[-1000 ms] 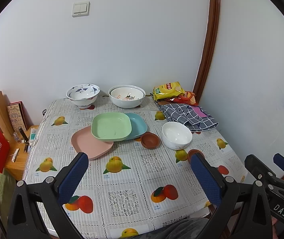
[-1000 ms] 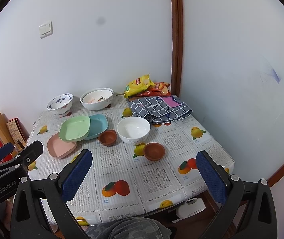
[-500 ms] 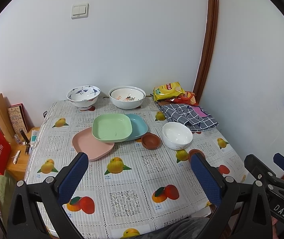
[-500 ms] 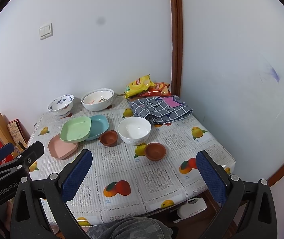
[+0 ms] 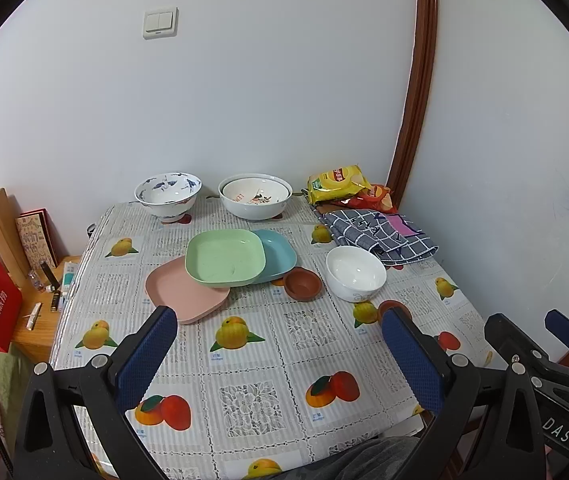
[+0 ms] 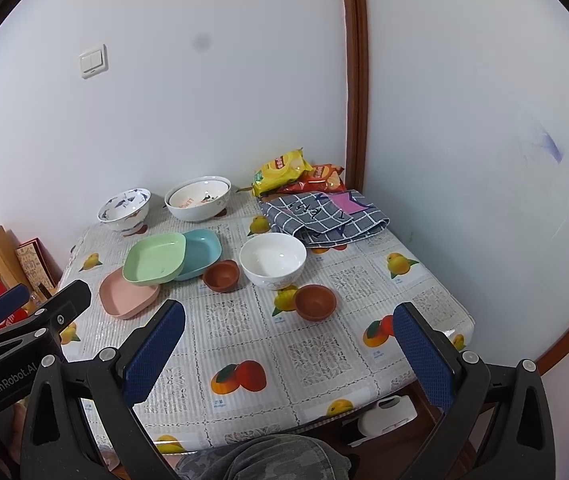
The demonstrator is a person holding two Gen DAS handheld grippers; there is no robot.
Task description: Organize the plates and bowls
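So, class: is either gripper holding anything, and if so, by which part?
Nothing is held. The left gripper and right gripper are both open above the table.

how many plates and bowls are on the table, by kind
Square plates: 3, namely green, blue and pink, overlapping.
Small brown bowls: 2, one beside the plates, one nearer the front.
Plain white bowl: 1.
Blue-patterned bowl: 1.
Large white bowls at the back: 2, nested.
Total: 9.
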